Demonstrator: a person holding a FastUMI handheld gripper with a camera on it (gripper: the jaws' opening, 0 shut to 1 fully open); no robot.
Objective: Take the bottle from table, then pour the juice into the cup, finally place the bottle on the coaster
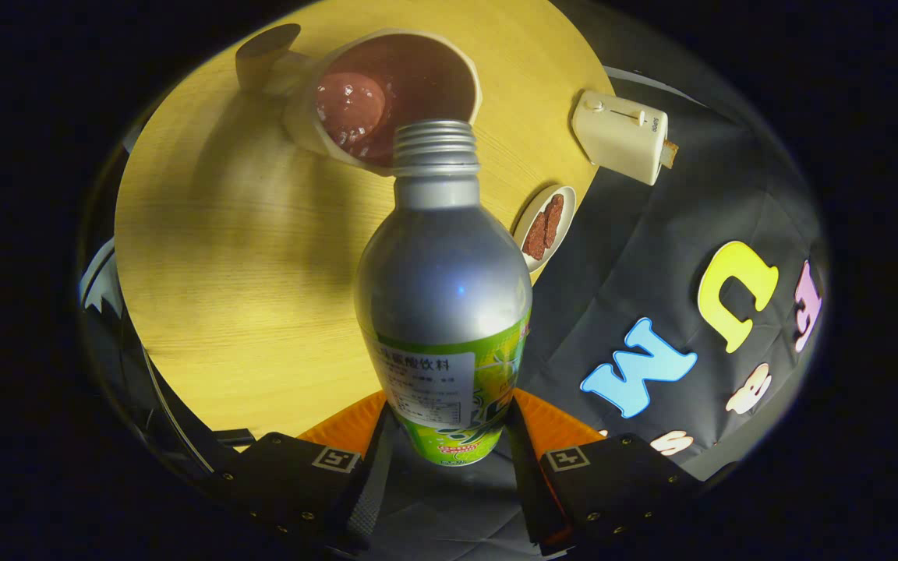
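Note:
A silver bottle (443, 273) with a green label and an uncapped threaded neck sits between my two fingers, and my gripper (449, 444) is shut on its lower body. The bottle is tipped forward, its mouth hanging over the rim of a cream cup (387, 93) with a handle. Inside the cup I see dark red liquid with bubbles. The cup stands on the round wooden table (238, 296), just beyond the bottle's mouth. An orange disc (550, 425) shows behind the bottle's base, between my fingers.
A cream toaster (622, 134) with a slice in it stands at the table's far right edge. A small white dish (544, 226) with brown pieces lies to the right of the bottle. Bare tabletop stretches to the left.

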